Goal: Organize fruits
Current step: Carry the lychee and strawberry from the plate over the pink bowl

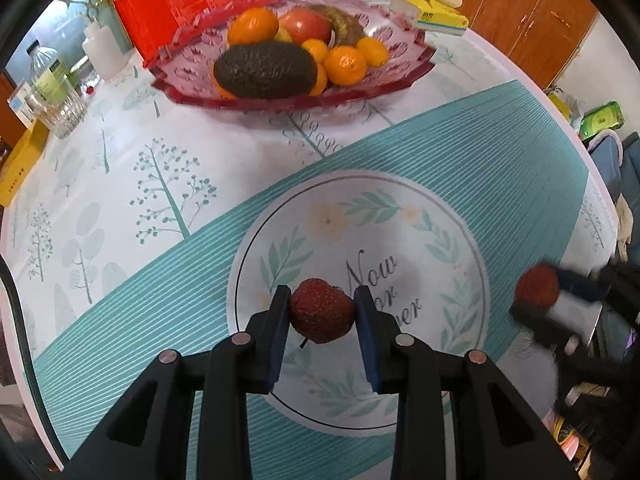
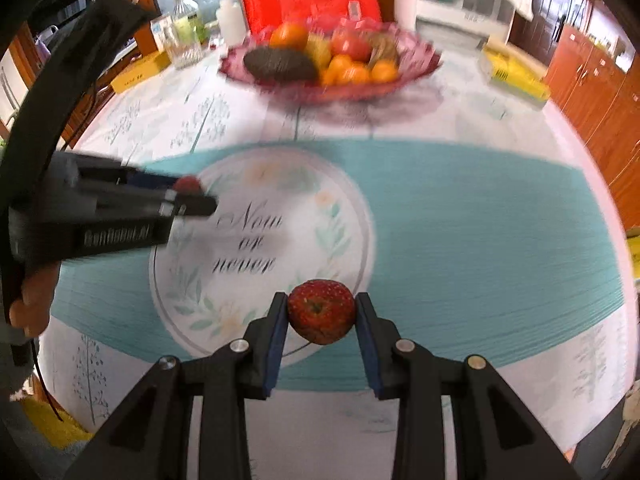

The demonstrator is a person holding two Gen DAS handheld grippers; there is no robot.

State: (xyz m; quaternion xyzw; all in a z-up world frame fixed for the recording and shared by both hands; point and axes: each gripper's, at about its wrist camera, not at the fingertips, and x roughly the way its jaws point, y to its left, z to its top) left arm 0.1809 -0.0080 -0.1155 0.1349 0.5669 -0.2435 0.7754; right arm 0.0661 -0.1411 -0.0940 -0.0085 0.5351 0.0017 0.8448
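Note:
My left gripper (image 1: 322,310) is shut on a small red apple (image 1: 322,311), held above the printed circle of the teal placemat (image 1: 500,152). My right gripper (image 2: 322,312) is shut on a second small red apple (image 2: 321,311) over the mat's near edge. Each gripper shows blurred in the other's view: the right one (image 1: 536,300) at the right edge with its apple (image 1: 537,285), the left one (image 2: 192,194) at the left with its apple (image 2: 189,184). A pink glass fruit bowl (image 1: 400,76) stands at the far side with an avocado (image 1: 264,70), oranges (image 1: 253,26), a tomato and a banana.
A red box (image 1: 188,4), a white bottle (image 1: 102,48), a glass tumbler (image 1: 60,108) and a water bottle stand at the back left. A yellow tissue pack (image 1: 432,12) lies at the back right. A yellow box (image 1: 18,168) sits at the table's left edge. A hand (image 2: 34,300) holds the left gripper.

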